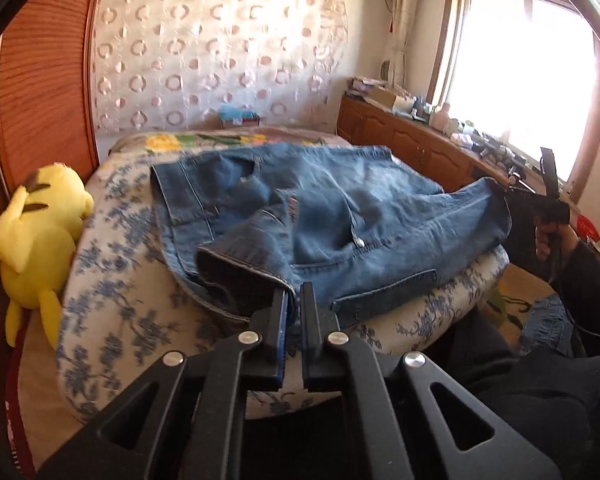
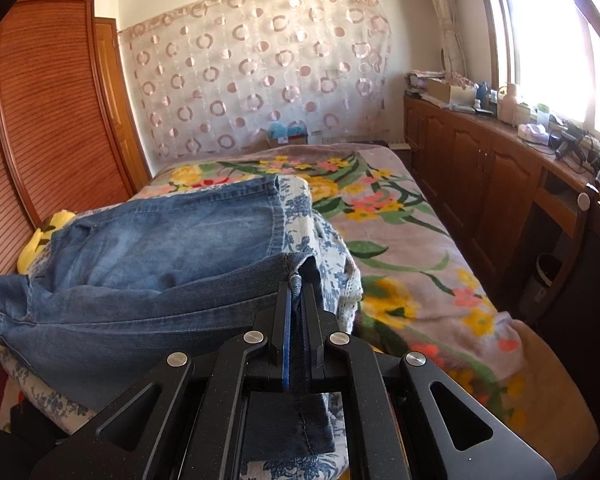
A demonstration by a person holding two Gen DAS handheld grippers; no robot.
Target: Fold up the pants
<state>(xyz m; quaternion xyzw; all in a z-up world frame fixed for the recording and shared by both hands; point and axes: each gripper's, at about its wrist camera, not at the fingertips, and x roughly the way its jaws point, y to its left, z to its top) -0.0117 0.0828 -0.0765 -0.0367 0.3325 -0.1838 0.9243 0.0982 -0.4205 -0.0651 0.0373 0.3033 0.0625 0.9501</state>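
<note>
While both tools have hold of the denim, the fold is only partly made and needs care to finish square. The pants point(image 1: 320, 216) lie across a blue-flowered quilt point(image 1: 112, 272) heaped on the bed, with part of the cloth doubled over towards the near edge. A yellow plush toy point(image 1: 40, 240) sits at the far left against the wooden wardrobe point(image 1: 40, 80), clear of the work.

Left gripper point(image 1: 294, 292): jaws drawn together, pinching the dark hemmed edge of the denim at its near corner. Right gripper point(image 2: 296, 284): jaws likewise clamped, with a strip of denim running down between the fingers and hanging out below them. In the left view the right tool appears at the far end of the garment, with the person's hand point(image 1: 548, 240) on its handle and a dark sleeve behind it.

Judgement on the step in hand: the two held corners should be carried over together, level with one another, so the cloth between them stays taut and does not sag into a crease. The denim is stiff and heavy; a slow, even sweep suits it better than a flick. The quilt beneath is lumpy, so the edges ought to be lined up over the lower layer before either grip is let go. The floral blanket point(image 2: 400, 248) to the right offers flatter ground if the heap proves unsteady.

Risk noted: uneven height between the two hands would skew the fold.
</note>
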